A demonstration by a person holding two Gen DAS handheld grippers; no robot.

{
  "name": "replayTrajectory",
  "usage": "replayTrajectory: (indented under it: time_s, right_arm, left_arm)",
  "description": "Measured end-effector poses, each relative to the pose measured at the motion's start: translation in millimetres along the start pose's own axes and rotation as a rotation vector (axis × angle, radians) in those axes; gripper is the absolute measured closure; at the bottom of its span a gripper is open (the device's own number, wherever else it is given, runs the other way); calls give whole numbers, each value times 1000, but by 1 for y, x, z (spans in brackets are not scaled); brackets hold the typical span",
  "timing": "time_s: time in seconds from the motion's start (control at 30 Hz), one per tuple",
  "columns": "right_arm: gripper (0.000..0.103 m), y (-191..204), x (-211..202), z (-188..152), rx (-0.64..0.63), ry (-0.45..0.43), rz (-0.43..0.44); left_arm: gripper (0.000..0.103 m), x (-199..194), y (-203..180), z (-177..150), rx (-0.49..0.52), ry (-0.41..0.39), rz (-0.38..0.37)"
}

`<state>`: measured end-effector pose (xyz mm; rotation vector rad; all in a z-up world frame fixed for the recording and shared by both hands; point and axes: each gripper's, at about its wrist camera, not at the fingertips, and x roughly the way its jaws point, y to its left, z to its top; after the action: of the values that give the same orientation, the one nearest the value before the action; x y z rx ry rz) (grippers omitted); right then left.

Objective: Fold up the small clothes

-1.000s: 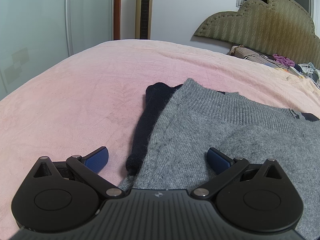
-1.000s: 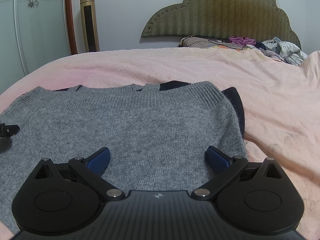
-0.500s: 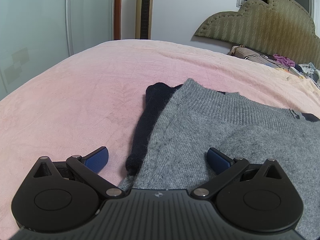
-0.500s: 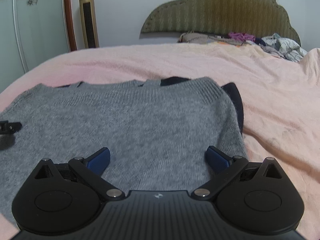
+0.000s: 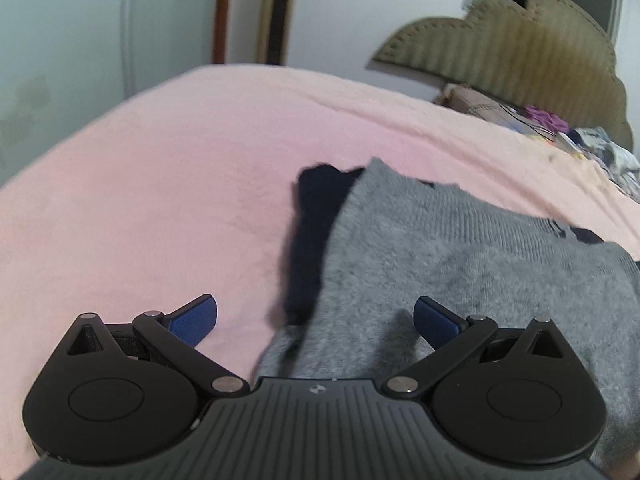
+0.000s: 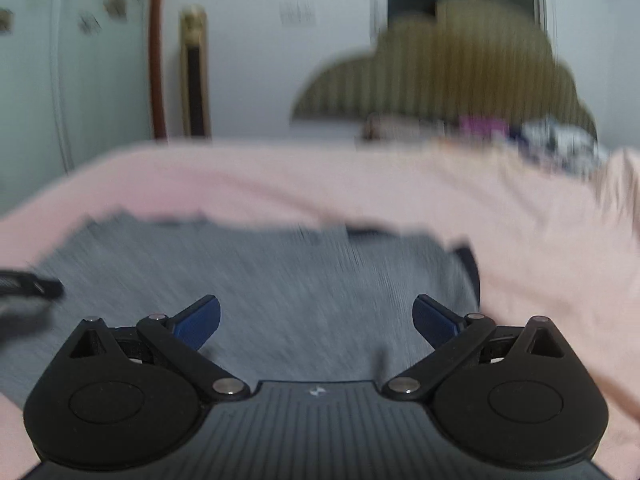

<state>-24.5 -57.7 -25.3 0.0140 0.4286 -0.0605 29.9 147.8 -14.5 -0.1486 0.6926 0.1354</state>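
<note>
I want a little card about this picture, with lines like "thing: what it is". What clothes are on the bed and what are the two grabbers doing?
Top garment: grey knitted sweater, lying flat
Under it: dark navy fuzzy garment, sticking out past the grey edge
Surface: pink bed sheet
Left gripper: open, holding nothing, above the sweater's left edge
Right gripper: open, holding nothing, over the sweater
Behind: olive padded headboard, loose pile of clothes beside it
Right view: blurred

No readable text, label, brand name or number shows in either view
</note>
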Motion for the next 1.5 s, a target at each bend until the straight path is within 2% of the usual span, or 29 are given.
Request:
replayTrajectory:
  time_s: [0.07, 0.13, 0.17, 0.23, 0.3, 0.37, 0.47, 0.67, 0.77, 0.9, 1.17, 1.5]
  right_arm:
    - [0, 11, -9, 5, -2, -10, 64]
    - [0, 23, -6, 6, 6, 53, 122]
    - [0, 28, -6, 4, 18, 57, 124]
    - [0, 37, -12, -2, 26, 9, 89]
    - [0, 43, -16, -6, 26, 1, 39]
    - [0, 43, -10, -10, 23, 63, 29]
    - [0, 37, -8, -18, 46, 82, 43]
    - [0, 14, 0, -36, 36, 139, -22]
    - [0, 1, -1, -42, 37, 132, -69]
    - [0, -13, 4, -46, 74, 147, -91]
    - [0, -10, 15, -54, 60, 181, -95]
    - [0, -12, 15, -56, 75, 183, -91]
  left_arm:
    - [0, -9, -4, 0, 22, -18, 27]
    - [0, -16, -10, 1, 70, -18, 43]
    - [0, -18, -13, 1, 100, -17, 60]
    - [0, -23, -19, -3, 156, -22, 93]
    - [0, -30, -22, -9, 177, -34, 86]
    - [0, -35, -21, -13, 159, -44, 71]
    - [0, -38, -20, -17, 127, -47, 66]
    - [0, -36, -27, -25, 116, -22, 38]
    - [0, -31, -31, -29, 122, -1, 28]
    - [0, -25, -32, -34, 121, 25, 28]
    - [0, -20, -24, -42, 76, 25, 10]
    - [0, -19, -25, -48, 81, -2, 17]
